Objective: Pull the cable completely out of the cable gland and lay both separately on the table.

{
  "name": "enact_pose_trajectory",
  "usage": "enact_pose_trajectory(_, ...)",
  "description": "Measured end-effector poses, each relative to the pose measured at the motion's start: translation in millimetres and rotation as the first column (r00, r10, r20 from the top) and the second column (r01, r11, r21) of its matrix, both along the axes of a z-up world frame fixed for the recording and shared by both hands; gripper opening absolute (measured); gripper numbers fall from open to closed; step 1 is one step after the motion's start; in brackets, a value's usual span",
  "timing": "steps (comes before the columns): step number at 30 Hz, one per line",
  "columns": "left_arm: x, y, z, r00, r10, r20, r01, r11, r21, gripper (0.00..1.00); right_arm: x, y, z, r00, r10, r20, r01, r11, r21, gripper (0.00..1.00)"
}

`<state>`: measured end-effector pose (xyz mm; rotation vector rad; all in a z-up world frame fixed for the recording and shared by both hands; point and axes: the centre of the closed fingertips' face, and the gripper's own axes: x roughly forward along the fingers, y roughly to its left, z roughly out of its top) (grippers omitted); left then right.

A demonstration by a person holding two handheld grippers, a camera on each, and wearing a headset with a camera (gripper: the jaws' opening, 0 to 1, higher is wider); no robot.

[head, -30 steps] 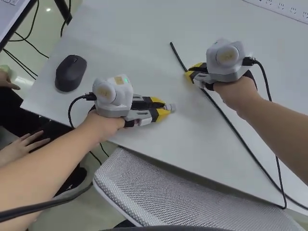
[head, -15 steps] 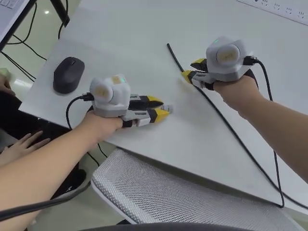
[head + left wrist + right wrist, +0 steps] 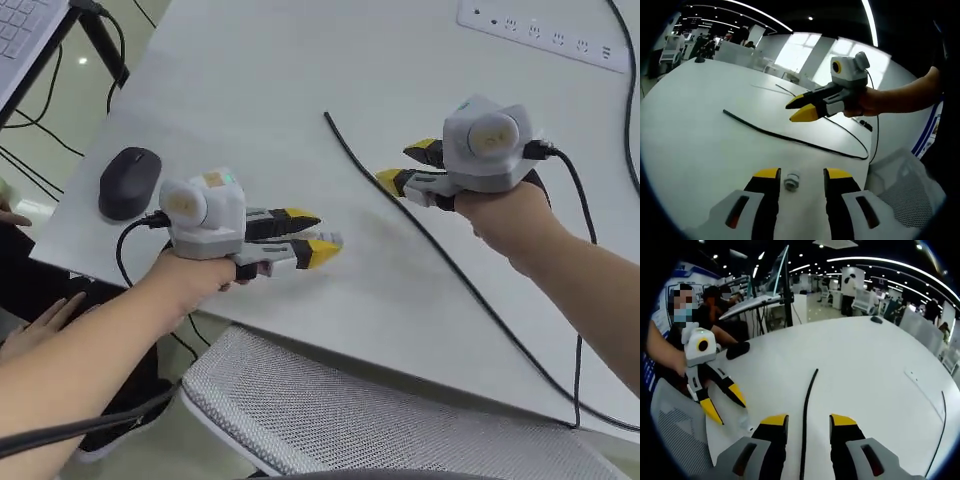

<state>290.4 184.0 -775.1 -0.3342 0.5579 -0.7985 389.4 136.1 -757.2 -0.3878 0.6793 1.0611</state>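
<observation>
The black cable (image 3: 400,210) lies loose on the white table (image 3: 250,80), running from the middle toward the front right edge. A small grey cable gland (image 3: 333,240) sits on the table apart from it, just at the tips of my left gripper (image 3: 312,233). In the left gripper view the gland (image 3: 791,180) rests between the open jaws, touching neither. My right gripper (image 3: 405,166) hovers open above the cable, and in the right gripper view the cable (image 3: 807,405) runs under the gap between its jaws.
A black mouse (image 3: 130,182) lies at the left of the table and a white power strip (image 3: 530,35) at the far right. A grey mesh chair (image 3: 350,420) stands against the near edge. Another person's hand (image 3: 45,315) shows at the lower left.
Both grippers have opened: the left let go of the gland, and the right let go of the cable and lifted off it. The head camera also shifted.
</observation>
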Motion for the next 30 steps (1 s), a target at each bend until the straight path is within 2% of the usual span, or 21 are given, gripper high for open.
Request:
enact_pose_trajectory(2, -1.9, 2.3, 3.8, 1.000, 0.006, -0.005, -0.006, 1.000, 0.004, 0.37, -2.6, -8.6, 9.3, 1.000, -0.024, -0.002, 0.024, 1.000, 0.020, 0.32)
enact_pose_trajectory(8, -8.5, 6.1, 16.8, 1.000, 0.015, 0.011, -0.015, 1.000, 0.010, 0.47, -10.0, -29.5, 31.3, 0.997, -0.074, -0.021, 0.076, 0.994, 0.084, 0.37)
enact_pose_trajectory(9, -10.6, 6.9, 18.6, 1.000, 0.016, 0.002, -0.016, 1.000, 0.009, 0.49, -11.7, -33.7, 37.2, 0.997, -0.081, -0.014, 0.081, 0.992, 0.096, 0.37)
enact_pose_trajectory(14, -20.4, 10.9, 30.7, 1.000, 0.011, 0.004, -0.011, 1.000, 0.011, 0.51, -21.4, -53.0, 54.8, 0.994, -0.112, -0.011, 0.112, 0.985, 0.132, 0.41)
enact_pose_trajectory(17, -23.1, 17.9, 38.7, 1.000, 0.027, 0.008, -0.027, 1.000, 0.004, 0.54, -28.5, -68.0, 66.3, 0.986, -0.163, -0.026, 0.165, 0.971, 0.170, 0.42)
enact_pose_trajectory(20, -26.2, 18.8, 43.6, 1.000, 0.024, 0.004, -0.024, 1.000, 0.008, 0.57, -33.8, -82.1, 71.7, 0.979, -0.202, -0.031, 0.205, 0.962, 0.182, 0.45)
enact_pose_trajectory(21, -28.7, 18.2, 46.3, 1.000, 0.015, 0.004, -0.015, 1.000, 0.015, 0.57, -36.7, -88.6, 74.6, 0.974, -0.222, -0.036, 0.225, 0.955, 0.195, 0.46)
enact_pose_trajectory(24, -32.5, 18.9, 51.9, 1.000, 0.005, 0.011, -0.006, 0.999, 0.044, 0.61, -43.5, -109.9, 76.1, 0.964, -0.263, -0.049, 0.267, 0.940, 0.214, 0.49)
enact_pose_trajectory(27, -34.8, 20.5, 59.1, 1.000, 0.015, 0.013, -0.015, 0.999, 0.036, 0.65, -53.2, -122.8, 80.2, 0.950, -0.300, -0.089, 0.313, 0.918, 0.245, 0.54)
enact_pose_trajectory(30, -37.7, 22.3, 63.6, 1.000, 0.021, 0.015, -0.021, 0.999, 0.046, 0.69, -61.1, -135.8, 82.7, 0.944, -0.317, -0.089, 0.329, 0.910, 0.254, 0.58)
